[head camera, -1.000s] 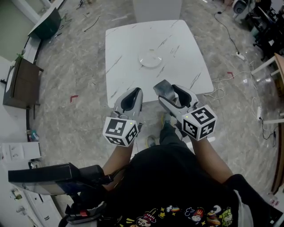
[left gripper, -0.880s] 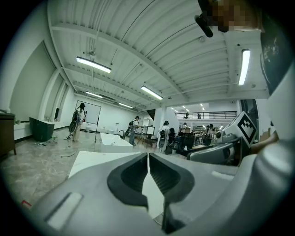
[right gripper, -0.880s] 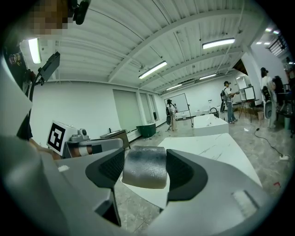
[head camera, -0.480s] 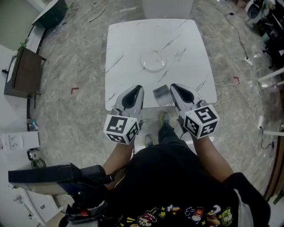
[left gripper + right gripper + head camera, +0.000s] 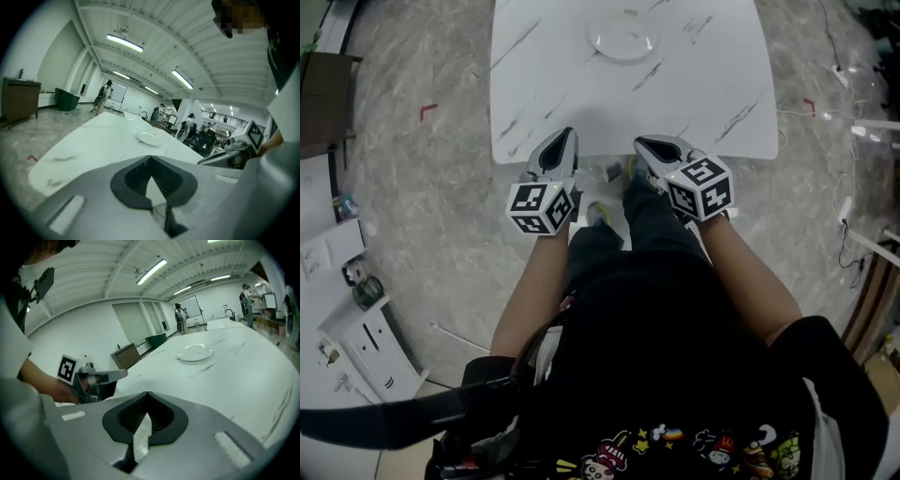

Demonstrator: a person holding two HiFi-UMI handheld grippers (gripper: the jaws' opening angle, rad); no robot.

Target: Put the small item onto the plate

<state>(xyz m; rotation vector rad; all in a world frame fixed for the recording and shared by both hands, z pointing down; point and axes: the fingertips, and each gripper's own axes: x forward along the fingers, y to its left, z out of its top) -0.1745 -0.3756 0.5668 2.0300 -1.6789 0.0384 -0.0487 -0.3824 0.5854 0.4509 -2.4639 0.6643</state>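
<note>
A round clear plate [image 5: 623, 39] sits near the far middle of the white marble table [image 5: 703, 84]; the plate [image 5: 149, 137] and the plate [image 5: 194, 352] also show ahead of each gripper. I cannot make out a small item anywhere. My left gripper [image 5: 562, 137] and right gripper [image 5: 645, 144] hover side by side at the table's near edge, well short of the plate. Both have their jaws together with nothing seen between the pads. The right gripper [image 5: 236, 143] shows in the left gripper view, and the left gripper [image 5: 93, 376] shows in the right gripper view.
A dark brown cabinet [image 5: 321, 103] stands on the marble floor at the left, white furniture [image 5: 347, 328] at the lower left. Cables [image 5: 846, 220] trail over the floor on the right. The person's legs and shoes [image 5: 609, 211] are below the table's near edge. People stand far off in the hall.
The head view has tipped down, so the table sits higher in frame. The right gripper has straightened and its fingers look closer together. Both grippers stay by the near edge.
</note>
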